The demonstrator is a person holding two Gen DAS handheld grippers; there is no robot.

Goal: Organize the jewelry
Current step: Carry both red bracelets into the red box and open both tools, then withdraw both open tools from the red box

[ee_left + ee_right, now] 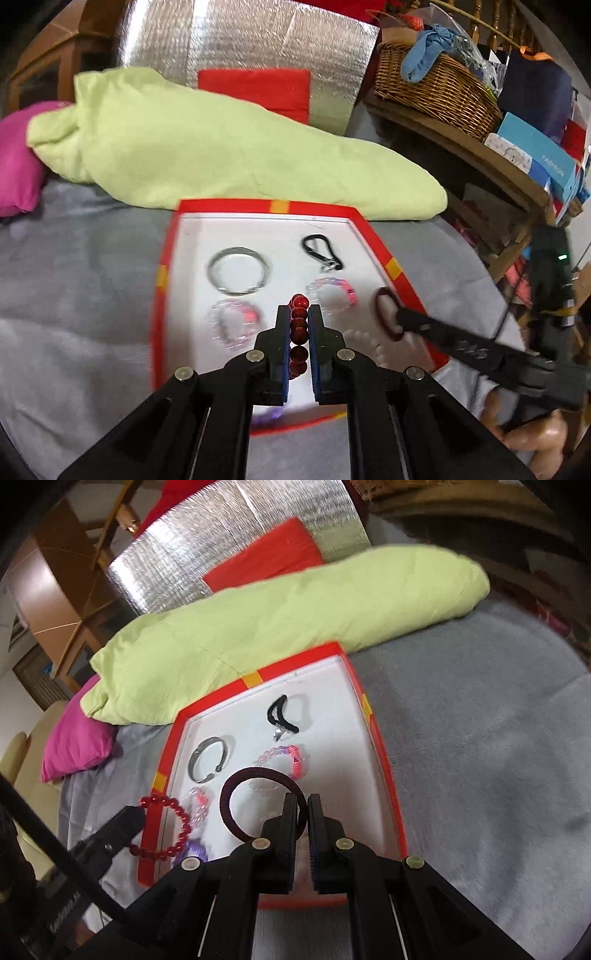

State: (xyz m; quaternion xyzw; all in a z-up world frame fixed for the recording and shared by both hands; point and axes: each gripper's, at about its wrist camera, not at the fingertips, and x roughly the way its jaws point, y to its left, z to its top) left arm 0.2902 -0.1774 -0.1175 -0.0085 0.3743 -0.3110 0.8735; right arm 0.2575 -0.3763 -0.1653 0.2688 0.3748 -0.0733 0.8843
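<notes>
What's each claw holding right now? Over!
Left claw shut on red bead bracelet. Right claw shut on maroon hair band. Both over red tray, silver bangle and black clip inside. Nothing blocking.

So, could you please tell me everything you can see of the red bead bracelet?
The red bead bracelet is a loop of round, glossy, dark-red translucent beads, glass or plastic by their look. The left gripper is shut on it, its fingers pinching several beads in a row. In the right wrist view the loop hangs open over the left rim of the red tray.
</notes>
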